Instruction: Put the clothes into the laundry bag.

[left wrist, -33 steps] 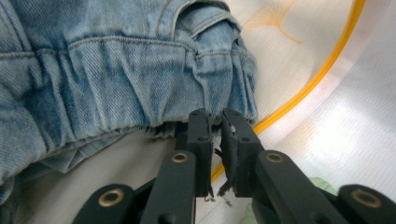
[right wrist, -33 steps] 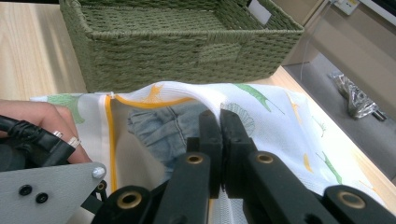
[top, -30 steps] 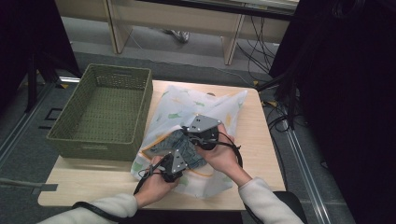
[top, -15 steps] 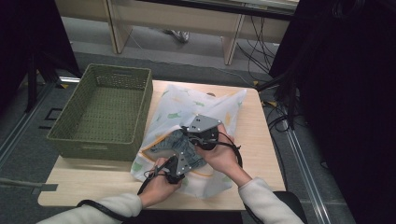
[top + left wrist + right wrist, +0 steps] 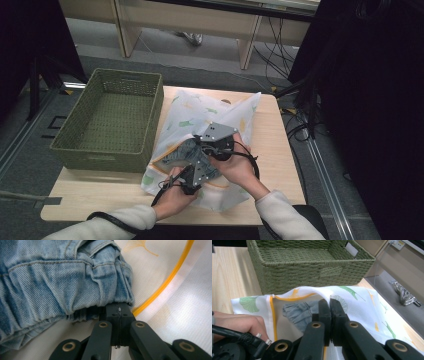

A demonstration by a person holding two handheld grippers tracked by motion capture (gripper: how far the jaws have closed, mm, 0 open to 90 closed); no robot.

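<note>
A white mesh bag [image 5: 200, 110] printed with leaves and trimmed in orange lies on the wooden table [image 5: 282, 150]. A faded blue denim garment [image 5: 182, 152] sits bunched in its opening. In the left gripper view, my left gripper [image 5: 117, 308] is shut on a folded edge of the denim [image 5: 62, 277], over the bag's mesh [image 5: 175, 302]. My right gripper [image 5: 329, 302] is shut on the bag's upper edge [image 5: 362, 305] and holds it up, so the denim [image 5: 298, 312] shows underneath. From above, the left gripper [image 5: 195, 159] is just in front of the right gripper [image 5: 202, 146].
A green woven basket [image 5: 107, 150] stands on the left of the table beside the bag, with nothing in it; its wall [image 5: 312, 270] rises just behind the bag. Cables hang off the table's right side. Desk legs stand on the floor behind.
The left hand and its gripper have edged slightly toward the bag's opening with the denim. The right gripper has stayed where it was, still holding the bag's edge up.
</note>
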